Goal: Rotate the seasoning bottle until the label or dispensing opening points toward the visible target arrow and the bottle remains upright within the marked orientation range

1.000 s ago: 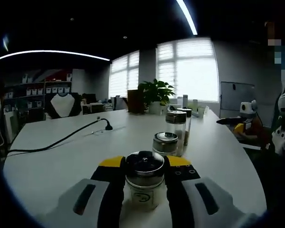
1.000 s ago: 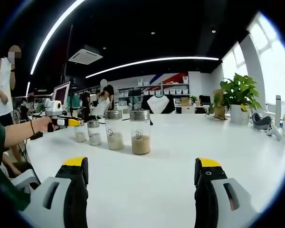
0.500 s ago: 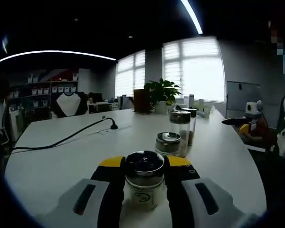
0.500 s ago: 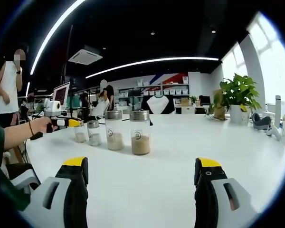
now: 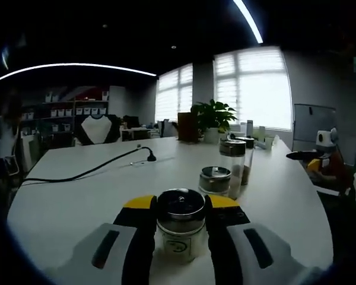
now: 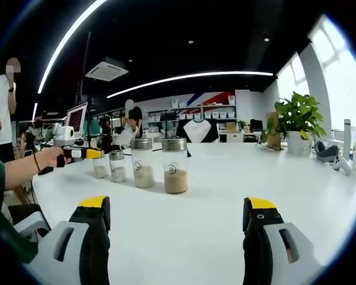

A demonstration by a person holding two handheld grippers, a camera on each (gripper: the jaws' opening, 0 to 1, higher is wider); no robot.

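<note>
A small glass seasoning bottle (image 5: 181,240) with a dark metal lid stands upright on the white table (image 5: 77,208). My left gripper (image 5: 181,206) is shut on it, a yellow-tipped black jaw on each side. Its round logo label faces the camera. In the right gripper view the same bottle (image 6: 99,168) is the leftmost of a row, with the left gripper (image 6: 92,154) on it and a person's forearm (image 6: 24,169) behind. My right gripper (image 6: 177,228) hovers open over bare table, nothing between its jaws.
Three more bottles stand in the row: a short one (image 6: 117,165) and two tall ones (image 6: 142,162) (image 6: 175,165). A black cable (image 5: 89,172) crosses the table. A potted plant (image 6: 299,122) and small items sit at the far end. People stand at the left (image 6: 3,107).
The left gripper view has swung a little, so the background slid to the right. The bottle stays in its jaws with the label still facing the camera. The right gripper has not moved.
</note>
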